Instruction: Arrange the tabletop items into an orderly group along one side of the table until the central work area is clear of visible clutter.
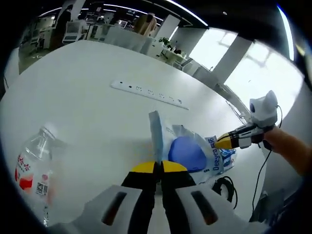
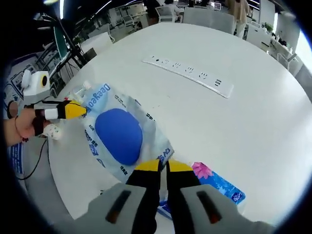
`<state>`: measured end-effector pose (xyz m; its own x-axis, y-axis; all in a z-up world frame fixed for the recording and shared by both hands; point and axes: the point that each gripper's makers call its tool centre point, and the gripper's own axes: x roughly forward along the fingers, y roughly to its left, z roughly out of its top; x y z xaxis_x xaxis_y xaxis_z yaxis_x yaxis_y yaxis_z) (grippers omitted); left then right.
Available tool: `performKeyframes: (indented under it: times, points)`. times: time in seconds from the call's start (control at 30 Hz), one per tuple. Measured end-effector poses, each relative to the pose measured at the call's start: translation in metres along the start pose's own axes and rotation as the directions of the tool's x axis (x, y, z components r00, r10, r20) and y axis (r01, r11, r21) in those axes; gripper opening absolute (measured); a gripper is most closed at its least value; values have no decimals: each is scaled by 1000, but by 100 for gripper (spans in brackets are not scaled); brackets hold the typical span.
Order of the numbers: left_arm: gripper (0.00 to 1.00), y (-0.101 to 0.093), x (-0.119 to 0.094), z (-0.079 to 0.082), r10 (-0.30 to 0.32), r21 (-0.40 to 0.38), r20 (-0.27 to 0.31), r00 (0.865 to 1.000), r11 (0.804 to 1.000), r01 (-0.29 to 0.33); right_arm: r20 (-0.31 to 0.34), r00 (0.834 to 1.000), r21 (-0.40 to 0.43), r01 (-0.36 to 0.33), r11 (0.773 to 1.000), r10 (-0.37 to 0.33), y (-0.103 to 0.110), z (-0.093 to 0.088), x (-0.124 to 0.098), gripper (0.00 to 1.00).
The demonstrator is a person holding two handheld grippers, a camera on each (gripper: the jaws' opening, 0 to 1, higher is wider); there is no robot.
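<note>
The left gripper (image 1: 159, 167) had its yellow-tipped jaws pressed together on one edge of a clear plastic bag (image 1: 195, 148), which carried a big blue oval and blue letters. The same bag (image 2: 119, 134) appeared in the right gripper view, where the right gripper (image 2: 163, 166) also had its jaws closed narrow on the opposite edge of the bag. So the bag was stretched between the two tools, above the white round table (image 1: 87, 92), near the table's edge.

In the left gripper view the right gripper (image 1: 225, 142) came in from the right, held by a person's hand (image 1: 287, 146), its yellow tips touching the far side of the bag. In the right gripper view the left gripper (image 2: 73, 110) came in from the left, its tips at the bag's printed corner.

A clear water bottle (image 1: 34, 170) with a red label lay on the table at the left of the left gripper view, well apart from the bag. A long white power strip (image 1: 148, 94) lay flat toward the middle of the table; it was also seen in the right gripper view (image 2: 190, 73). A flat blue packet (image 2: 214, 184) with a pink flower print lay on the table just beside the right gripper's jaws, partly under the bag
</note>
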<state>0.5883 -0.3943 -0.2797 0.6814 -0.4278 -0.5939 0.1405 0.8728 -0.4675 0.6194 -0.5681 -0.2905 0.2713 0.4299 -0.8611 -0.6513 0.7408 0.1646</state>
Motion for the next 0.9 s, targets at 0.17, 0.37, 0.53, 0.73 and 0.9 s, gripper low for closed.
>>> performKeyframes:
  times: [0.17, 0.37, 0.53, 0.73, 0.9]
  points:
    - [0, 3, 3, -3, 3, -7, -5, 1000, 1000, -3, -14, 1000, -10, 4, 1000, -4, 0, -2, 3, 1]
    - [0, 5, 6, -5, 3, -13, -10, 1000, 1000, -3, -26, 1000, -21, 6, 1000, -7, -1, -4, 6, 1]
    - [0, 7, 9, -7, 2, -21, -17, 1000, 1000, -3, -37, 999, -33, 14, 999, -15, -2, -4, 8, 2]
    - [0, 9, 12, -11, 5, -32, -24, 1000, 999, -5, -45, 999, -31, 14, 999, -15, -3, -5, 10, 2]
    - [0, 10, 13, -12, 3, -39, -22, 1000, 999, -4, -49, 999, -40, 19, 999, -21, -4, -5, 11, 2]
